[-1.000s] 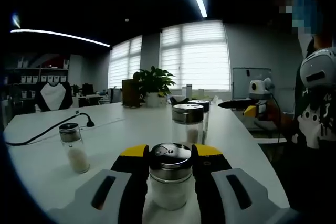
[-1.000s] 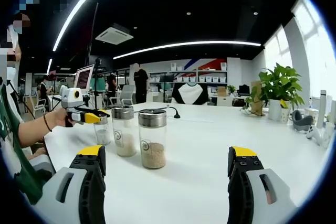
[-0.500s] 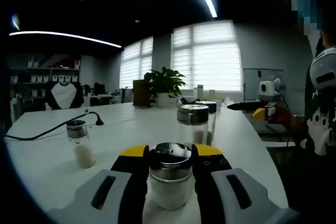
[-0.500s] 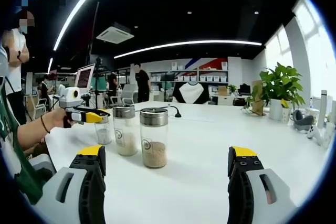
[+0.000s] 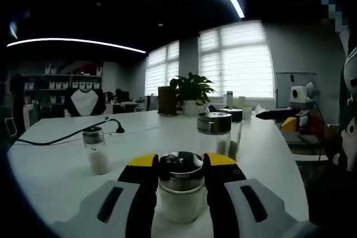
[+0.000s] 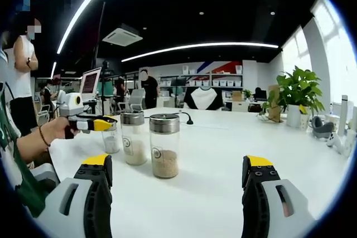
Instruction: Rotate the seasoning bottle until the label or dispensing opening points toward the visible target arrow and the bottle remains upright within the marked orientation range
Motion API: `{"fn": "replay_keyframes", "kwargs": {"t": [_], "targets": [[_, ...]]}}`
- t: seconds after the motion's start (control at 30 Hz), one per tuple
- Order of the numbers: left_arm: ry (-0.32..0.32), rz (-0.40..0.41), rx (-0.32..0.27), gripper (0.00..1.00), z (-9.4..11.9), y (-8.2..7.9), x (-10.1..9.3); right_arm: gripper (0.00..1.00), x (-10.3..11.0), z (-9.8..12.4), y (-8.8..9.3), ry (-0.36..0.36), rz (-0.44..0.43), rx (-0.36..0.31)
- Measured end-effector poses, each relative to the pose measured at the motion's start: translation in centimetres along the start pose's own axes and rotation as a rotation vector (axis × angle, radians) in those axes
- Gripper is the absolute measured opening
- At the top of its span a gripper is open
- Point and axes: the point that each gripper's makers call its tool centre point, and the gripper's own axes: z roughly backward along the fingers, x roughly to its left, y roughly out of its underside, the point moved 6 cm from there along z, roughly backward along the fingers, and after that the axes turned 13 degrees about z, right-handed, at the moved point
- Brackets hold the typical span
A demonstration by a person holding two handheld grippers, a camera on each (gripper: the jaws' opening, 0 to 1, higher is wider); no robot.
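Two jaws of left gripper (image 5: 179,179) clamp upright seasoning bottle (image 5: 179,190) for turning; right gripper (image 6: 177,185) open, idle.

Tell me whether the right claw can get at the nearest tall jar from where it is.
Probably yes. The right claw is open with nothing in it, and the table between it and the nearest tall jar looks bare.

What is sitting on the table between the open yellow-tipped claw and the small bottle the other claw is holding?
In the right gripper view, two tall jars stand on the table between the open right gripper and the small bottle held by the left gripper.
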Motion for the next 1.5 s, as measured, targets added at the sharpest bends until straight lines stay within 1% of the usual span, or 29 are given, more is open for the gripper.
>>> {"fn": "replay_keyframes", "kwargs": {"t": [0.33, 0.37, 0.47, 0.5, 0.67, 0.83, 1.03, 1.2, 1.27, 1.3, 1.33, 1.37, 1.4, 1.43, 1.47, 1.5], "targets": [[-0.086, -0.003, -0.025, 0.34, -0.2, 0.0, -0.1, 0.99, -0.2, 0.1, -0.1, 0.004, -0.001, 0.0], [-0.098, -0.018, -0.025, 0.34, -0.3, 0.0, -0.2, 0.99, -0.2, 0.1, -0.1, 0.005, 0.0, 0.0], [-0.116, -0.011, -0.03, 0.34, -0.2, 0.0, -0.1, 0.99, -0.2, 0.1, 0.0, 0.005, -0.003, -0.001], [-0.133, -0.014, -0.033, 0.34, -0.3, 0.0, -0.2, 0.99, -0.1, 0.0, 0.0, 0.004, -0.005, 0.0], [-0.187, -0.001, -0.068, 0.34, -0.3, 0.1, -0.4, 0.99, -0.2, 0.0, 0.0, 0.004, -0.005, 0.001], [-0.238, -0.007, -0.088, 0.34, -0.5, 0.2, -0.5, 0.99, -0.2, -0.1, 0.2, 0.003, -0.007, 0.005], [-0.256, -0.003, -0.112, 0.34, -0.5, 0.3, -0.5, 0.99, -0.2, -0.2, 0.2, -0.003, -0.01, 0.005], [-0.266, -0.005, -0.107, 0.34, -0.6, 0.2, -0.5, 0.99, -0.2, -0.2, 0.2, -0.006, -0.008, 0.007], [-0.275, -0.019, -0.103, 0.36, -0.5, 0.2, -0.5, 0.99, -0.3, -0.2, 0.2, -0.001, -0.007, 0.008], [-0.277, -0.018, -0.105, 0.39, -0.4, 0.1, -0.5, 0.99, -0.3, -0.1, 0.3, 0.0, -0.009, 0.008], [-0.274, -0.007, -0.106, 0.42, -0.2, 0.0, -0.3, 0.99, -0.3, -0.1, 0.3, 0.001, -0.01, 0.007], [-0.27, 0.009, -0.106, 0.42, 0.1, -0.1, -0.1, 0.99, -0.3, -0.1, 0.3, 0.002, -0.011, 0.007], [-0.266, 0.008, -0.106, 0.42, 0.3, -0.2, 0.0, 0.99, -0.3, -0.2, 0.3, 0.002, -0.011, 0.007], [-0.232, -0.004, -0.098, 0.42, 0.4, -0.3, 0.0, 0.99, -0.3, -0.2, 0.3, 0.002, -0.01, 0.007], [-0.212, -0.011, -0.09, 0.42, 0.6, -0.3, 0.0, 0.99, -0.3, -0.2, 0.4, 0.001, -0.011, 0.007], [-0.206, -0.011, -0.097, 0.42, 0.9, -0.6, 0.2, 0.99, -0.3, -0.2, 0.4, -0.001, -0.011, 0.008]]}}
